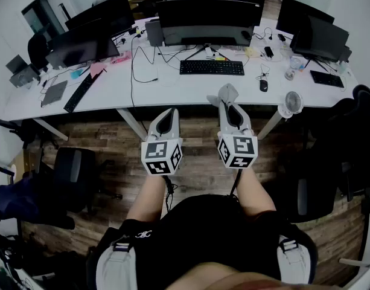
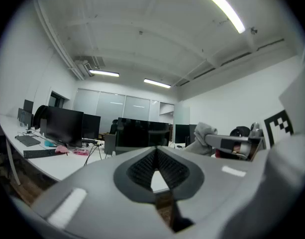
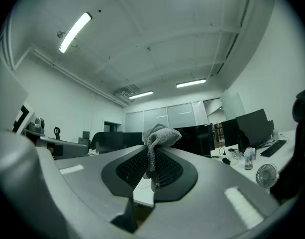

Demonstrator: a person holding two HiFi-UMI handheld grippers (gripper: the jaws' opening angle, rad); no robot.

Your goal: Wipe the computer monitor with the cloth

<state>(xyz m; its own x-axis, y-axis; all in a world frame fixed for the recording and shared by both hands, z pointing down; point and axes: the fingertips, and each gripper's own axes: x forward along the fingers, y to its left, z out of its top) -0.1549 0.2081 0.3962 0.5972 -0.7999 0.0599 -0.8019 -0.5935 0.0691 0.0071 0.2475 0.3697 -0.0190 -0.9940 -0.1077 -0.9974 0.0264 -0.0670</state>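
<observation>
A wide curved black monitor (image 1: pixel 209 18) stands on the long white desk (image 1: pixel 191 86) straight ahead; it also shows as a dark screen (image 3: pixel 199 136) beyond the right jaws. My right gripper (image 1: pixel 227 98) is shut on a small grey cloth (image 1: pixel 226 93), whose bunched end (image 3: pixel 159 136) sticks up past the jaw tips. My left gripper (image 1: pixel 168 117) hangs beside it, shut with nothing between its jaws (image 2: pixel 156 153). Both grippers are held over the floor, short of the desk's near edge.
A black keyboard (image 1: pixel 212 67) and a mouse (image 1: pixel 263 85) lie before the monitor. More monitors (image 1: pixel 91 32) line the desk left and right. A small white fan (image 1: pixel 291 103) clips to the near edge. Office chairs (image 1: pixel 73 177) stand on the wooden floor at both sides.
</observation>
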